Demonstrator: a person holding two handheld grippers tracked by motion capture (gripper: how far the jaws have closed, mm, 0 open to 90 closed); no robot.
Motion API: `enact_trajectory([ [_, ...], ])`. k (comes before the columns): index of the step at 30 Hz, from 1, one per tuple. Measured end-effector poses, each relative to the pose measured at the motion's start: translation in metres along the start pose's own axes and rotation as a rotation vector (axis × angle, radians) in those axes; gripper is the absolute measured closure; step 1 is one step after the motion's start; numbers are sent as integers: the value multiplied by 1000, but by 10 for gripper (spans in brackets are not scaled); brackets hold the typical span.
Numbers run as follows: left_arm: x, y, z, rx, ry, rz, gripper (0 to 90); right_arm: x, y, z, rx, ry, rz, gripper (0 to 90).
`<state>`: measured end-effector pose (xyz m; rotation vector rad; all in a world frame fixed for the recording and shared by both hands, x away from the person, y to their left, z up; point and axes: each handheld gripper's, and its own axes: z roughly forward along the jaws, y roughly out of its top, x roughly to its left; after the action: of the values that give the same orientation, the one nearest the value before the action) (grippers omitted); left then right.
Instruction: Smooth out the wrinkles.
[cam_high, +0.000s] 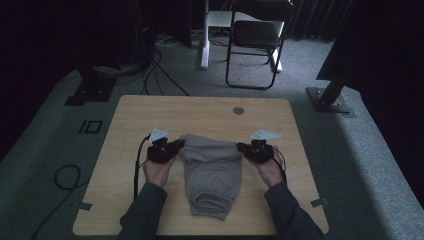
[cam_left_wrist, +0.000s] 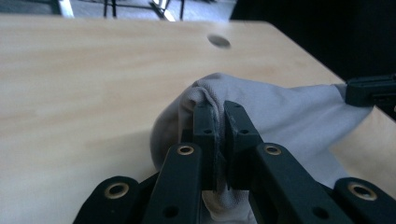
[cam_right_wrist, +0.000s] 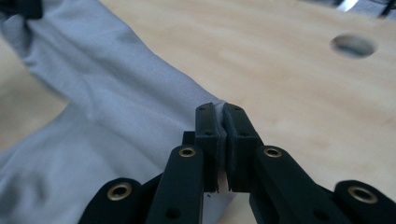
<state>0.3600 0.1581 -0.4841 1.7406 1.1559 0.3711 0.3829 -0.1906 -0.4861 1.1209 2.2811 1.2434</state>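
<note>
Both corners caught: my left gripper (cam_left_wrist: 219, 135) has its jaws clamped on one far corner of the grey garment (cam_high: 212, 172), my right gripper (cam_right_wrist: 222, 137) on the other. It lies mid-counter (cam_high: 150, 110), part-folded; more folding looks left.

The high view is looking forward and down from above my side, taking in the whole wooden table (cam_high: 150, 115), my forearms at the bottom, and a chair (cam_high: 257, 35) beyond. My left gripper (cam_left_wrist: 219, 123) camera is riding low and very close, looking along its jaws across the grey cloth (cam_left_wrist: 289, 107) toward the table's round hole (cam_left_wrist: 219, 41). My right gripper (cam_right_wrist: 220, 123) camera is sitting equally close, sharing that cloth, tabletop and hole.
</note>
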Motion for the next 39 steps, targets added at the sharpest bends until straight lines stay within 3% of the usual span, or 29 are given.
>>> enact_trajectory([
  [2, -6, -16, -6, 35, -5, 16, 856, 9, -13, -5, 22, 17, -20, 855],
  [3, -6, -16, -6, 35, -5, 16, 856, 9, -13, -5, 22, 17, -20, 855],
  [4, -13, -32, -8, 85, -2, 27, 856, 19, -29, -9, 45, 42, -27, 854],
  [7, -20, -55, -6, 167, 8, 46, 858, 29, -46, -9, 87, 61, -34, 854],
  [13, -20, -76, 9, 256, 39, 43, 861, 36, -66, 5, 184, 38, -38, 853],
  [25, -7, -66, 28, 247, 100, 29, 863, 22, -49, 34, 167, -32, -49, 850],
  [32, 8, -52, 44, 239, 148, 37, 863, 9, -32, 57, 159, -51, -23, 849],
  [39, 25, -36, 62, 230, 198, 14, 863, -3, -15, 79, 152, -66, 4, 849],
])
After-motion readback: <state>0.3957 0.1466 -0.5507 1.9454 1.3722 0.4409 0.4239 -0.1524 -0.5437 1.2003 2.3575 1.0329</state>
